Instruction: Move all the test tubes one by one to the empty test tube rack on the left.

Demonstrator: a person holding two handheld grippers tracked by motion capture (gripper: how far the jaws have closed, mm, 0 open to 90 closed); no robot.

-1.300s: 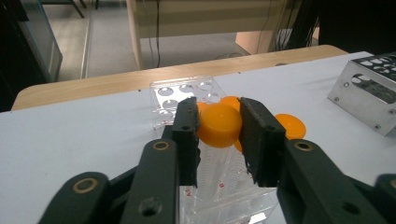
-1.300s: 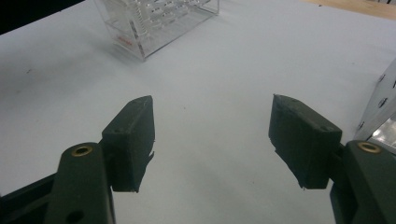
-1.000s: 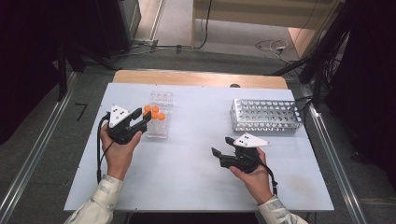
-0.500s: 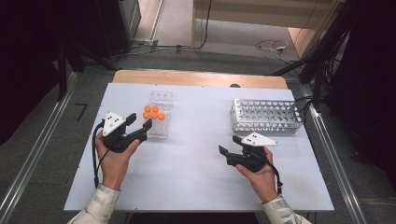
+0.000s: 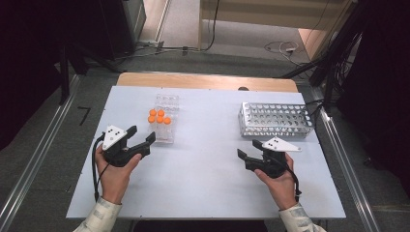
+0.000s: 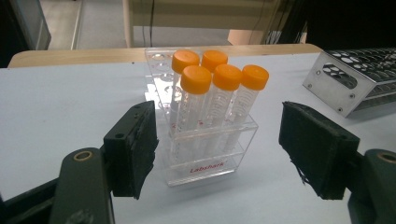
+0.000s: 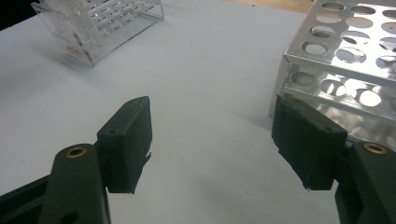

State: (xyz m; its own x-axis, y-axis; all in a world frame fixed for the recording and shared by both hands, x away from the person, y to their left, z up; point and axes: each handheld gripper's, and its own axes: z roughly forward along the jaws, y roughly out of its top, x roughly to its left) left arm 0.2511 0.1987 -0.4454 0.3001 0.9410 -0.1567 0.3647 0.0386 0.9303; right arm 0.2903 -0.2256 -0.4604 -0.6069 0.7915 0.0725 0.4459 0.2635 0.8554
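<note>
Left gripper view looks straight at the clear acrylic tube rack (image 6: 205, 140), which stands on the pale grey table (image 6: 70, 116) ahead of the left tongs (image 6: 229, 149). Its jaws have just been opening and now stand wide, with nothing pressed between the pads; the rack sits beyond them, untouched. Five clear plastic tubes with orange screw caps (image 6: 219, 93) stand upright in the rack's near end, packed close together.

The tubes look light and stiff, but smooth and round, so they would likely slip under a loose pinch. The best hold is probably just under a cap, or on the cap itself, lifting straight up so the neighbours are not knocked. The rack is light too and may slide or tip if a tube drags.

In the high view the right tongs (image 5: 249, 155) also stand wide and empty, near the perforated metal tube rack (image 5: 275, 118) on the table's right side, whose holes I can see are vacant.

The table is flat, matte and otherwise bare, with a wooden strip (image 5: 203, 81) along its far edge. Around it lie dark grey floor, cables and metal rails.
</note>
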